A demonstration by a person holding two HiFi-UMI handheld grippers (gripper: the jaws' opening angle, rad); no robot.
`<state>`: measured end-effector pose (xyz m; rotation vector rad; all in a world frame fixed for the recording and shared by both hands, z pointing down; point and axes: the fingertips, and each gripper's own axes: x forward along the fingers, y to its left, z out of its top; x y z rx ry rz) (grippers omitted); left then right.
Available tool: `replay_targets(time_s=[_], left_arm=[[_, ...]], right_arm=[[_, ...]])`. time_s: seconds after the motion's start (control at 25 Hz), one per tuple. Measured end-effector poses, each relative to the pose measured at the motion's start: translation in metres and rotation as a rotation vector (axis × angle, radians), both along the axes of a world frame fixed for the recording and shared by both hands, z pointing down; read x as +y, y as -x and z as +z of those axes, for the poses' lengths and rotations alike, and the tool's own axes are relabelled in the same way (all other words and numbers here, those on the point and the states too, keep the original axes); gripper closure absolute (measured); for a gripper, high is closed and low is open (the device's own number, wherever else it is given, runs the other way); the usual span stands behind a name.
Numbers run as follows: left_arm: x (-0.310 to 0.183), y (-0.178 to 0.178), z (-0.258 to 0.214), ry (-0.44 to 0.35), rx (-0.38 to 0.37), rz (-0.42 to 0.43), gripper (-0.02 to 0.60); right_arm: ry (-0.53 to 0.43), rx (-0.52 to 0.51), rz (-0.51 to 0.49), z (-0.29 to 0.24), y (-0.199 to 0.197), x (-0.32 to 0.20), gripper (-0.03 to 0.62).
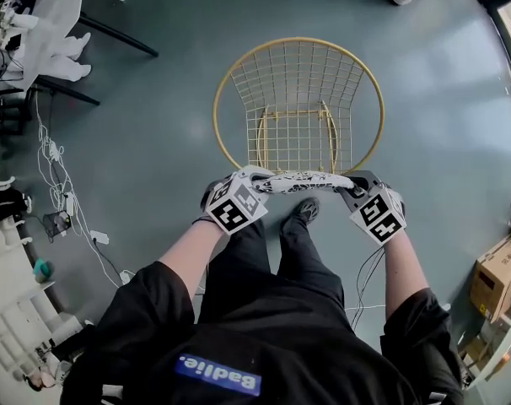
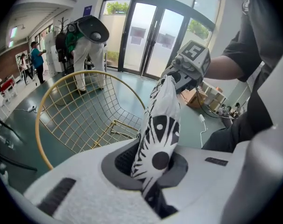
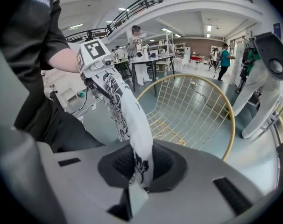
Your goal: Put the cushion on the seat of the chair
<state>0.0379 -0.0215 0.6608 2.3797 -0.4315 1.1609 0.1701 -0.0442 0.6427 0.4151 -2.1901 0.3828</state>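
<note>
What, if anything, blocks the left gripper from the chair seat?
Likely nothing, so yes: the left gripper, shut on the cushion, sits just before the bare wire chair seat.

Non-task stuff: glossy grey-teal floor (image 1: 154, 116); tangle of thin white cables (image 1: 51, 160) along the left side, small white plug block (image 1: 98, 238) near them. Brown cardboard box (image 1: 498, 277) at far right edge. White shelving unit (image 1: 11, 327) bottom left. Left gripper view: tall glass double doors (image 2: 151, 36), white humanoid figure with dark oval head (image 2: 88, 50) in front of them, person in teal shirt (image 2: 37, 59) further left
</note>
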Motion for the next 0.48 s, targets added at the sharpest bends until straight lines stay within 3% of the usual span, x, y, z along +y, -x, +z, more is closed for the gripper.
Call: replay_targets(time_s=[0.16, 0.48], left_arm=[[-0.015, 0.005, 0.027, 0.041, 0.007, -0.038, 0.558], [-0.065, 0.013, 0.065, -0.026, -0.023, -0.039, 0.557]], right_arm=[[0.018, 0.014, -0.002, 0.03, 0.005, -0.019, 0.551], [-0.023, 0.042, 0.028, 0.067, 0.012, -0.065, 0.551]])
